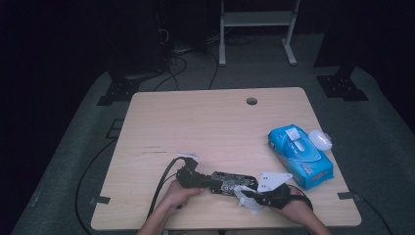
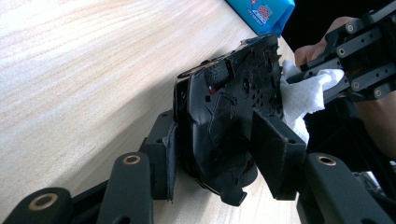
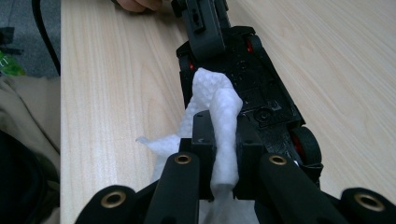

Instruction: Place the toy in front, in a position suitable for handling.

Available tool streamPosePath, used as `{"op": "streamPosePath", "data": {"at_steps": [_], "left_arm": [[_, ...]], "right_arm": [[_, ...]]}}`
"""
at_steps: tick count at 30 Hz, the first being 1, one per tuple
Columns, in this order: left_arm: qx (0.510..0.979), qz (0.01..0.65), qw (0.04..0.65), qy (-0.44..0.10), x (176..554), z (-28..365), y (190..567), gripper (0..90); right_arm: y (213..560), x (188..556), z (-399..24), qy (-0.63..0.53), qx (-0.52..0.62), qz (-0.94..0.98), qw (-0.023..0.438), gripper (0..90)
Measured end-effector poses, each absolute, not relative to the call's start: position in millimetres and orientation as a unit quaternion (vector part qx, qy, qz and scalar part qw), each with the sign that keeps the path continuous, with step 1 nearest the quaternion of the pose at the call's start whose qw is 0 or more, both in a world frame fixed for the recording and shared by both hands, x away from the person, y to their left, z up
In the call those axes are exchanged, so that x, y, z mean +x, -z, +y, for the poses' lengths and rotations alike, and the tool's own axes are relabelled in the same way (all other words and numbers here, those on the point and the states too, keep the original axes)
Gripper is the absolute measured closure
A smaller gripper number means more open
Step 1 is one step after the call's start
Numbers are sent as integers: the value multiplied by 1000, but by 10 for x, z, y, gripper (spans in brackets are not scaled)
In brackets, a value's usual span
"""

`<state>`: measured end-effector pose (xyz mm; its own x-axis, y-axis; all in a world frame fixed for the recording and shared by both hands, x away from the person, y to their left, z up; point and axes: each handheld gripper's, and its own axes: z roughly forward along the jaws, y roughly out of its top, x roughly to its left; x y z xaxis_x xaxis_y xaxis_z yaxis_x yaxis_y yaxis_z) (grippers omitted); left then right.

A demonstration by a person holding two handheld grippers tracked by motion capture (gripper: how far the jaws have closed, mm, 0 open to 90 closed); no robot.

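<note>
My left gripper (image 2: 219, 154) is clamped on the toy car (image 2: 233, 107), underside showing, at the frame's centre. My right gripper (image 3: 224, 140), lower middle, pinches a white wipe (image 3: 219, 107) tight against the car

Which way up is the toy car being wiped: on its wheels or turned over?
Turned over. The toy car shows its black underside with wheels exposed, clamped by the left gripper, while the right gripper presses a white wipe against it.

Both grippers' fingers (image 2: 275, 158) clamped shut, hands (image 1: 178, 193) close.
</note>
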<state>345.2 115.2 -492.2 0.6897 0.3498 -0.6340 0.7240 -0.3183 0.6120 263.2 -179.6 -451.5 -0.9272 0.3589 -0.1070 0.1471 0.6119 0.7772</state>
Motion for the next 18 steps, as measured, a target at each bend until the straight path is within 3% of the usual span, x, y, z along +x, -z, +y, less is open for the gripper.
{"op": "streamPosePath", "data": {"at_steps": [3, 5, 18], "left_arm": [[796, 323, 477, 185, 3431, 1143, 4902, 543], [795, 302, 497, 172, 3380, 1134, 4865, 672], [841, 224, 488, 67, 3199, 1018, 4752, 701]], "right_arm": [[4502, 2638, -1810, -417, 150, 888, 123, 818], [4492, 2649, -1829, -419, 160, 885, 124, 819], [4333, 2729, -1936, -462, 218, 852, 118, 823]]}}
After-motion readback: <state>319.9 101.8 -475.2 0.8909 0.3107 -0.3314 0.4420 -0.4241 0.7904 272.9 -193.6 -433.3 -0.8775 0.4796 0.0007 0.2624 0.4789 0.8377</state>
